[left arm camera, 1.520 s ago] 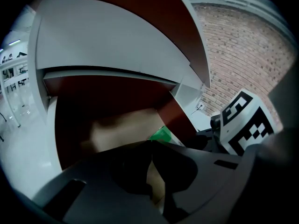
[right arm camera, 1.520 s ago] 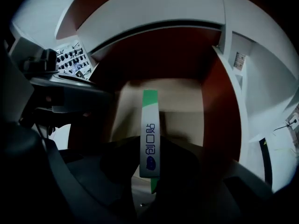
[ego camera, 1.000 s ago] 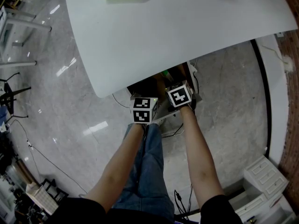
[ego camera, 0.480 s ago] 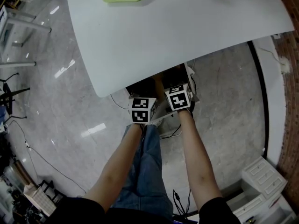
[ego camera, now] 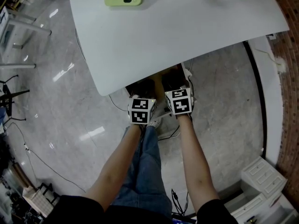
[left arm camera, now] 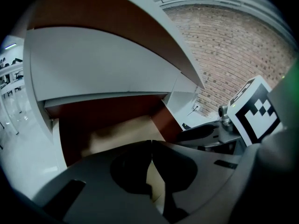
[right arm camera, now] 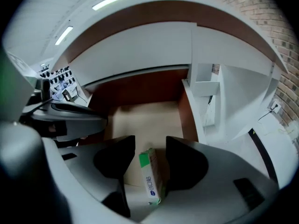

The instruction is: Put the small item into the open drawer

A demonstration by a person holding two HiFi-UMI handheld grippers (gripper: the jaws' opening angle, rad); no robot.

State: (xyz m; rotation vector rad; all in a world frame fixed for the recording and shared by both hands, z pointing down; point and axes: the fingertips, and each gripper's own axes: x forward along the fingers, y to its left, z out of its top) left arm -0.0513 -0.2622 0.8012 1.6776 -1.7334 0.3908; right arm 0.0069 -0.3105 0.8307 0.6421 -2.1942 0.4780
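Two handheld grippers were held just under a white tabletop's point(ego camera: 177, 27) edge. The right gripper's point(right arm camera: 150, 143) jaws were opening; a small green-and-white cardboard box point(right arm camera: 152, 176) was seen between them, nearer the right-hand jaw, with the open brown drawer's pale floor point(right arm camera: 145, 115) ahead. The left gripper's point(left arm camera: 150, 146) jaws were closed together, empty.

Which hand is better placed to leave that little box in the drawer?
Right: the small box sits between the opening jaws of the right gripper, above the open drawer; the left gripper is shut, empty.
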